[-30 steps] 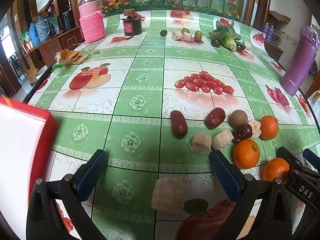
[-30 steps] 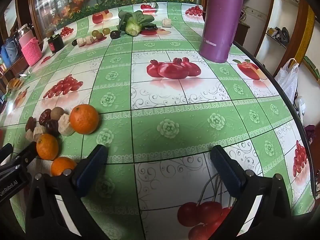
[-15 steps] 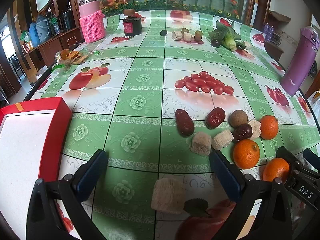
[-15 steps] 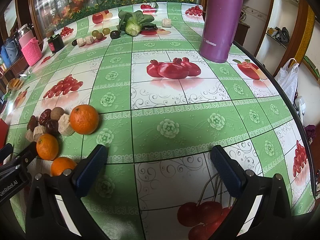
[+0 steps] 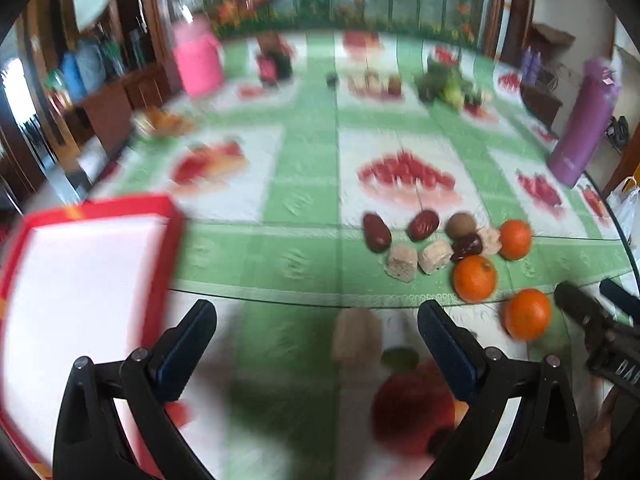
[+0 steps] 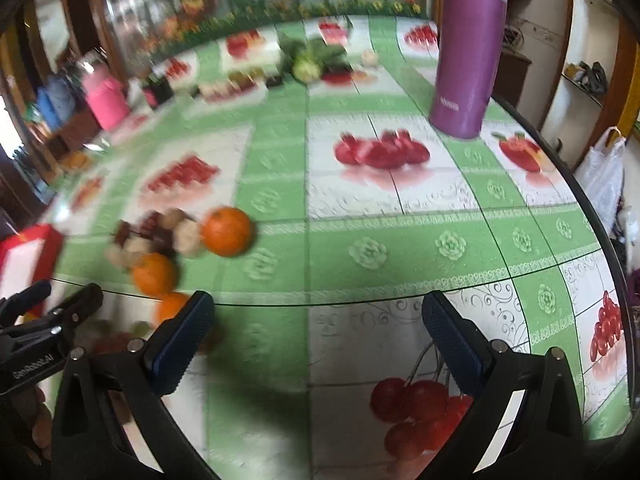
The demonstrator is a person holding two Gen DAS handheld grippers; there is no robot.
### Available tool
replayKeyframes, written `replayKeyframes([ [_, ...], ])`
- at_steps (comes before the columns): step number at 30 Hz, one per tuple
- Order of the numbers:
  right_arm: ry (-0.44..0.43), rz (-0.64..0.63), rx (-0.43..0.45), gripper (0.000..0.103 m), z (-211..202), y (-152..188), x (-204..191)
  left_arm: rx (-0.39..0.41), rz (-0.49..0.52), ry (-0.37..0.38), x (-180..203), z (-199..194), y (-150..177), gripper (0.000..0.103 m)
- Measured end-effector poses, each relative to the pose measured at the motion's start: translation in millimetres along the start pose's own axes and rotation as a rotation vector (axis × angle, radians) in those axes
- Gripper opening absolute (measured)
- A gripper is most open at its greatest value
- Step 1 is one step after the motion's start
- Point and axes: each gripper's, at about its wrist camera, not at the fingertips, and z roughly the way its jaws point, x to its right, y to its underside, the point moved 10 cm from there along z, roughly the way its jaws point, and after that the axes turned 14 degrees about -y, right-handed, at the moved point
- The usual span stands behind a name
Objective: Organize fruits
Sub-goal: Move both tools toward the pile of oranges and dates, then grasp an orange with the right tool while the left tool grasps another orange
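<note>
table (image 5: 304, 200) with green-and-white fruit-print cover. red box (image 5: 80, 280), white inside, near left edge. cluster at centre-right: three oranges (image 5: 475, 278), dark red dates (image 5: 377, 232), tan cubes (image 5: 401, 263), one brown round fruit (image 5: 461, 225). single tan cube (image 5: 357, 338) apart, nearer. purple flask (image 6: 468, 52) upright, far right. pink jar (image 5: 199, 62) and greens (image 6: 310, 60) at far side, blurred.

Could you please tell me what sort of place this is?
Probably a home dining room: a round table under a fruit-print cloth, a purple flask and wooden cabinets along the wall.
</note>
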Motion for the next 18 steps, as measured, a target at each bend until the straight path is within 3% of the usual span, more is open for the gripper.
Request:
replayKeyframes([
  [3, -0.057, -0.068, 0.078, 0.103, -24.5, -8.1, -24.6, 0.06, 0.005, -0.063, -22.0, -32.4, 2.0, 0.101],
  [6, -0.095, -0.102, 0.094, 0.103, -33.9, -5.2, -41.6, 0.11, 0.019, -0.052, -33.2, -55.7, 6.8, 0.101],
  [8, -0.125, -0.112, 0.072, 0.103, -33.6, 0.2, -49.2, 0.107, 0.034, -0.078, -38.4, -61.1, 13.6, 0.101],
  [13, -0.12, -0.155, 0.034, 0.103, -22.4, 3.3, -60.1, 0.063, 0.014, -0.054, -42.1, -54.6, 24.4, 0.101],
  [16, -0.13, -0.16, 0.005, 0.096, -14.1, 5.4, -63.0, 0.059, 0.01, -0.058, -44.7, -51.4, 26.7, 0.101],
  [18, -0.139, -0.158, -0.025, 0.084, -3.1, 6.9, -65.3, 0.052, 0.011, -0.064, -45.9, -49.7, 28.1, 0.101],
])
